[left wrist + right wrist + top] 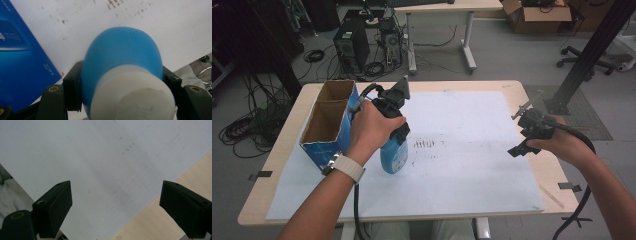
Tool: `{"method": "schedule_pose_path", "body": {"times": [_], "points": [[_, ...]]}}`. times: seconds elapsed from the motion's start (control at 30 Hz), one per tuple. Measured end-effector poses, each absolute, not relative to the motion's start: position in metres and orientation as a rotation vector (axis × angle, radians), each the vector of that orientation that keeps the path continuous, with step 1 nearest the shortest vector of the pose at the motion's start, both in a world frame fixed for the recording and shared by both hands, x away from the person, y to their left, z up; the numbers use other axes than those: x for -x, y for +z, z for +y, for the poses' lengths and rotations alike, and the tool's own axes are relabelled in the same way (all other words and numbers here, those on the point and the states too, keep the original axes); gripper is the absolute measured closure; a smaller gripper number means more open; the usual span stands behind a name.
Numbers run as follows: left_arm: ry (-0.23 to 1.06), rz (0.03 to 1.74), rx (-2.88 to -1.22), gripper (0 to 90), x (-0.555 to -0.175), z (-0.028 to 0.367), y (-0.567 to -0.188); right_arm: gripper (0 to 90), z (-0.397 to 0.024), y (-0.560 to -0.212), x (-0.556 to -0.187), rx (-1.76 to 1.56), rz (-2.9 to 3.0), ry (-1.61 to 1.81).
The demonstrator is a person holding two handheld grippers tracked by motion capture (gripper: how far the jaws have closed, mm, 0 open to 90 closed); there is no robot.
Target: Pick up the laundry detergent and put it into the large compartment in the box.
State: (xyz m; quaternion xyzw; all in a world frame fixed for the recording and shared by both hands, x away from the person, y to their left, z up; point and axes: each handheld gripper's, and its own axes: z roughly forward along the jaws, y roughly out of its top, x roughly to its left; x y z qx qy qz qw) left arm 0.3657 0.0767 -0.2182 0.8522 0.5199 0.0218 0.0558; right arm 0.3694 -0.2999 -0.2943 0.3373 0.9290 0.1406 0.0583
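My left gripper [395, 140] points down and is shut on a blue bottle [393, 159] just below its white cap [132, 97]. The bottle is held upright over the white sheet [462, 165], right beside the open blue cardboard box [329, 122]. In the left gripper view the black pads [72, 90] press on both sides of the blue bottle [122, 50], and the box's blue side [20, 65] is at the left. My right gripper [518, 131] hovers near the sheet's right edge; its jaws [115, 205] stand wide open with nothing between them.
The sheet covers most of the wooden table [512, 87]; its middle carries dark smudges [424, 144]. Bare wood [160, 220] lies under the right gripper by the sheet's edge. Beyond the table stand computer towers [352, 47], cables and a second desk [442, 10].
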Motion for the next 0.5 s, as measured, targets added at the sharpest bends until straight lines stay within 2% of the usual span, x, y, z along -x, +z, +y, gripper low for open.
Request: {"method": "schedule_pose_path", "body": {"times": [0.5], "points": [[0.162, 1.631, -2.53, 37.1, -0.369, 0.087, -0.153, 11.2, -0.304, -0.295, -0.369, -1.03, 2.813, 0.426]]}}
